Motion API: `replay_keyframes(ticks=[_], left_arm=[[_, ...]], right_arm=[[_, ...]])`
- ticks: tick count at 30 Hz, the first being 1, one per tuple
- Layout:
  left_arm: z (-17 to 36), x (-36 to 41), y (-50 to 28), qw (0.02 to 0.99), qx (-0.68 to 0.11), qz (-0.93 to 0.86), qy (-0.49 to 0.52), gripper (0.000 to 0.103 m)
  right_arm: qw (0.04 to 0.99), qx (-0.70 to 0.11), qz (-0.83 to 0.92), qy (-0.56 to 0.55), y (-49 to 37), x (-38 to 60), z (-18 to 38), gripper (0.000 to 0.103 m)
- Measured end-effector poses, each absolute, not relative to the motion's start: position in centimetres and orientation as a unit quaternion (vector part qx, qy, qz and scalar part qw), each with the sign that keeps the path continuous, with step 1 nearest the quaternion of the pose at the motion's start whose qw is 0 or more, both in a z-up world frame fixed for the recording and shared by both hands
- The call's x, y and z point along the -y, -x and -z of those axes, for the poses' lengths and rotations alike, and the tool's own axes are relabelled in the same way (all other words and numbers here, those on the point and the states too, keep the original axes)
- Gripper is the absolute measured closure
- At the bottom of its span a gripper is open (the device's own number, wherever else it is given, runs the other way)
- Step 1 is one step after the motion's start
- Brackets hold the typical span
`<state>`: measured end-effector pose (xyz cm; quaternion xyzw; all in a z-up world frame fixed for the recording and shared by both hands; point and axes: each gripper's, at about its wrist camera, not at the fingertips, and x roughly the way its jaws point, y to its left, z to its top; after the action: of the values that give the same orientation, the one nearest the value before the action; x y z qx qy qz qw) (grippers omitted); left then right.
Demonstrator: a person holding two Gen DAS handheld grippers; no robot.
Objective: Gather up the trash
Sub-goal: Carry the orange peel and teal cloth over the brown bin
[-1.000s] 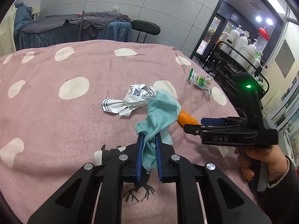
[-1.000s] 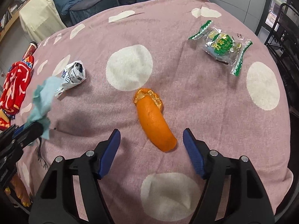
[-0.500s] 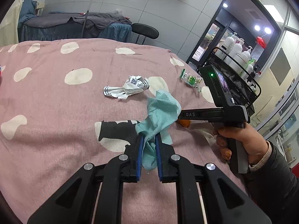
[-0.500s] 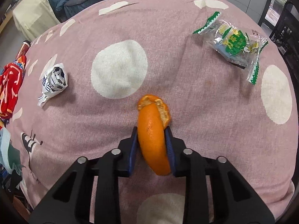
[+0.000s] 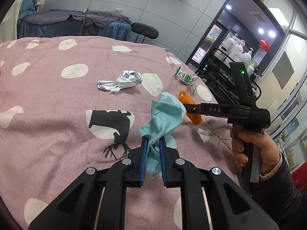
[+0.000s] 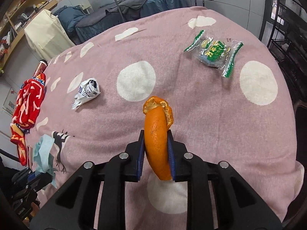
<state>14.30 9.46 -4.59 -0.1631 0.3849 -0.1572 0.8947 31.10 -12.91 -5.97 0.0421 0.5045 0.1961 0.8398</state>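
My left gripper is shut on a teal tissue and holds it above the pink spotted bedcover. My right gripper is shut on an orange peel, lifted off the cover; the peel also shows in the left wrist view. A crumpled white wrapper lies on the cover beyond the left gripper, also in the right wrist view. A clear green snack wrapper lies far right, also in the left wrist view.
A red patterned cloth lies at the cover's left edge. A black metal rack with white bottles stands right of the bed. A black stool and a draped bed stand behind.
My right gripper closed on the orange peel and lifted it off the cover. My left gripper pulled back and up with the teal tissue still in it.
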Motion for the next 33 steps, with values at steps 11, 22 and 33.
replay_keyframes(ticks=[11,22,33], left_arm=[[3.7,-2.9,-13.0,0.892,-0.371,0.217,0.137,0.090],[3.0,7.9,-12.6,0.871,-0.367,0.312,0.094,0.090],[3.0,17.6,-14.2,0.846,-0.377,0.374,0.059,0.090]], right_arm=[[0.881,-0.439,-0.163,-0.064,-24.7,18.4,3.4,0.081],[0.911,-0.393,-0.054,-0.109,-19.4,30.5,2.9,0.081],[0.903,-0.398,0.052,-0.151,-18.6,40.4,6.0,0.081]])
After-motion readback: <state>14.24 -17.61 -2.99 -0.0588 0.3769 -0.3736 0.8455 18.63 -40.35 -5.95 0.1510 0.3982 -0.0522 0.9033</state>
